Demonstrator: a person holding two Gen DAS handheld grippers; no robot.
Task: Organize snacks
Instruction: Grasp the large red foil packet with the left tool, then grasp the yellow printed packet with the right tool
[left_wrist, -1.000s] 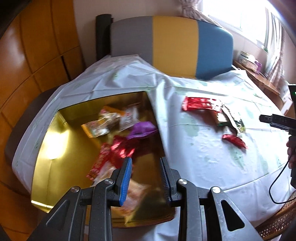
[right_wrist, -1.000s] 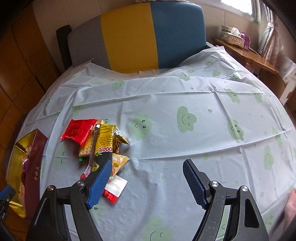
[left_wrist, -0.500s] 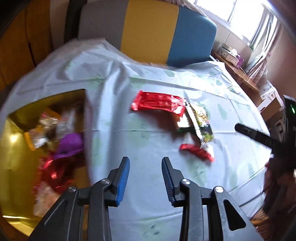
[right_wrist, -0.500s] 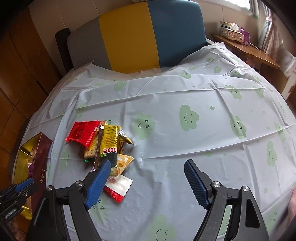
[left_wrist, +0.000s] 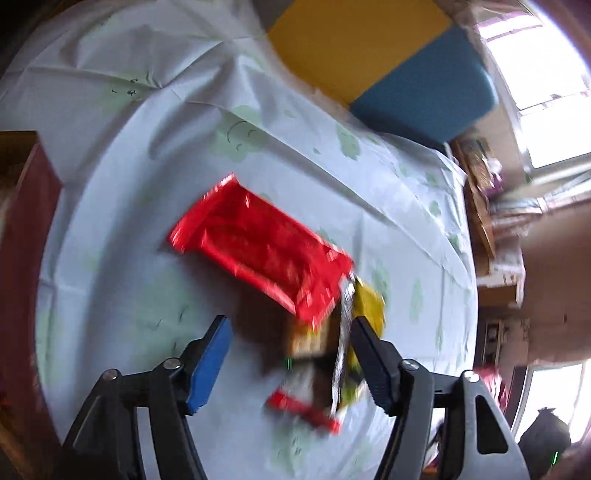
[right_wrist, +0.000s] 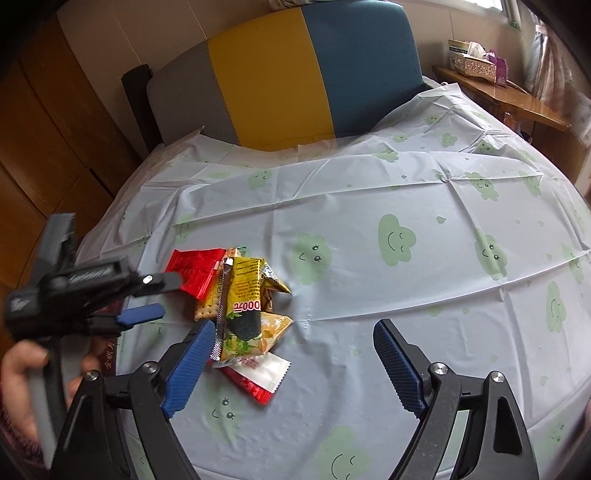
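A small pile of snacks lies on the tablecloth: a red packet (left_wrist: 258, 251) (right_wrist: 195, 269), a yellow packet (right_wrist: 247, 291) (left_wrist: 365, 306), a cracker packet (right_wrist: 208, 306) and a white-and-red sachet (right_wrist: 262, 373) (left_wrist: 303, 406). My left gripper (left_wrist: 291, 354) (right_wrist: 159, 297) hovers at the pile's left side, jaws opening, with nothing pressed between the pads. The left wrist view is blurred. My right gripper (right_wrist: 295, 363) hangs over the cloth just right of the pile, jaws opening and empty. Its left pad is beside the yellow packet.
A maroon box wall (left_wrist: 22, 258) stands at the table's left edge. A chair back in grey, yellow and blue (right_wrist: 295, 74) is behind the table. A wooden shelf with a tissue box (right_wrist: 472, 55) is at the far right. A hand (right_wrist: 18, 365) holds the left gripper.
The left gripper swung from above the gold box over to the snack pile, rolled, and its jaws spread wider. It now shows in the right wrist view. The right jaws widened slightly.
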